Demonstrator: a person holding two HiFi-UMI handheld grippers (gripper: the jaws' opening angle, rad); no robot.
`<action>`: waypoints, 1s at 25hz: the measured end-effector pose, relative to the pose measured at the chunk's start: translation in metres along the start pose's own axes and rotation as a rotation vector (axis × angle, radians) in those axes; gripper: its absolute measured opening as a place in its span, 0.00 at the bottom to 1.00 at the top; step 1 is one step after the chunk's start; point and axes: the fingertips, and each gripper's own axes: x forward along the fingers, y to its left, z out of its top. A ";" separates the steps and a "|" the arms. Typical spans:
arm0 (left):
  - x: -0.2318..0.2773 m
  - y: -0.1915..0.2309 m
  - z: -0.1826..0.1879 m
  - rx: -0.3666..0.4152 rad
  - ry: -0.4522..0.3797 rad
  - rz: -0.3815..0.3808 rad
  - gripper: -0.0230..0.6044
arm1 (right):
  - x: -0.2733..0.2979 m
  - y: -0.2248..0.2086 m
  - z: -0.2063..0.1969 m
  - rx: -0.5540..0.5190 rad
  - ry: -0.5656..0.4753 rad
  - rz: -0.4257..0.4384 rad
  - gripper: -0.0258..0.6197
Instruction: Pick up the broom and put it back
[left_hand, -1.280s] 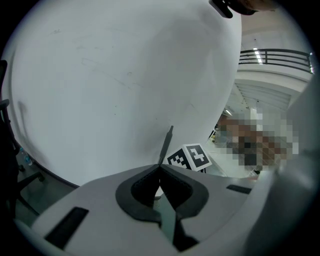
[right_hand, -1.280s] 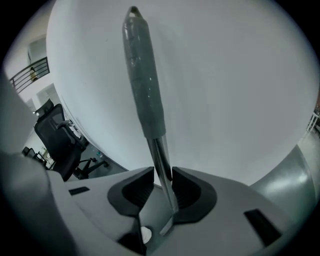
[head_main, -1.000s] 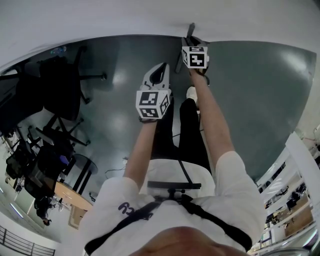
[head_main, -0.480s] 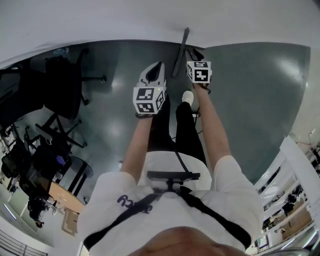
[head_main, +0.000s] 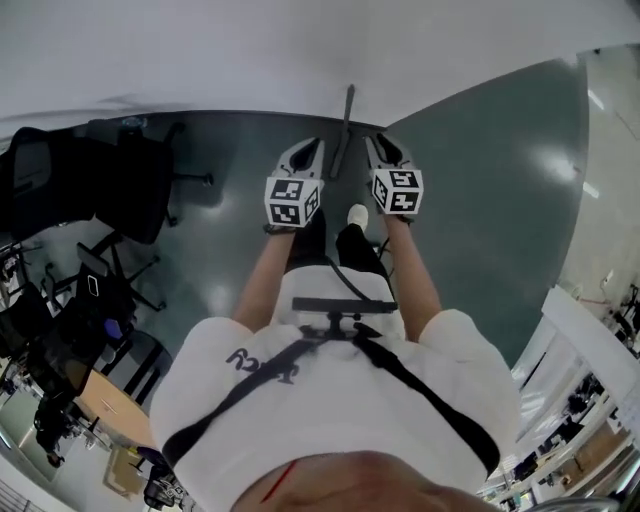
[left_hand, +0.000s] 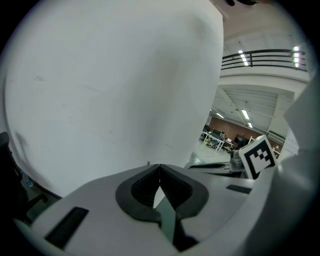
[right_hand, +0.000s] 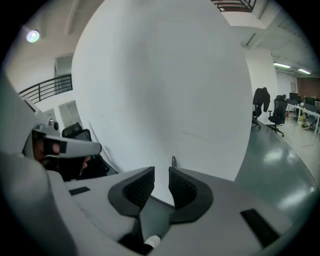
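Observation:
The broom (head_main: 345, 130) shows as a thin dark handle standing against the white wall (head_main: 250, 50), free of both grippers. In the head view it rises between my left gripper (head_main: 312, 146) and my right gripper (head_main: 381, 143), which are held side by side in front of me. The left gripper (left_hand: 159, 169) has its pads pressed together on nothing. The right gripper (right_hand: 161, 176) is open with an empty gap, and the tip of the broom handle (right_hand: 173, 161) peeks just beyond its pads. The broom's head is hidden.
Black office chairs (head_main: 130, 190) stand at the left on the dark green floor (head_main: 480, 200). Desks and more chairs (head_main: 60, 350) crowd the lower left. My shoe (head_main: 357, 215) is below the grippers. The curved white wall fills both gripper views.
My right gripper has come away from the broom handle and drawn back beside the left one. Both grippers have risen. The broom stays leaning on the wall.

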 end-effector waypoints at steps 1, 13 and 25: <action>-0.005 -0.003 0.009 -0.001 -0.011 -0.005 0.05 | -0.013 0.005 0.013 0.003 -0.026 0.005 0.19; -0.033 -0.016 0.104 0.070 -0.147 -0.040 0.05 | -0.074 0.057 0.137 -0.009 -0.277 0.076 0.08; -0.028 -0.034 0.149 0.129 -0.213 -0.126 0.05 | -0.086 0.080 0.194 -0.150 -0.367 0.024 0.05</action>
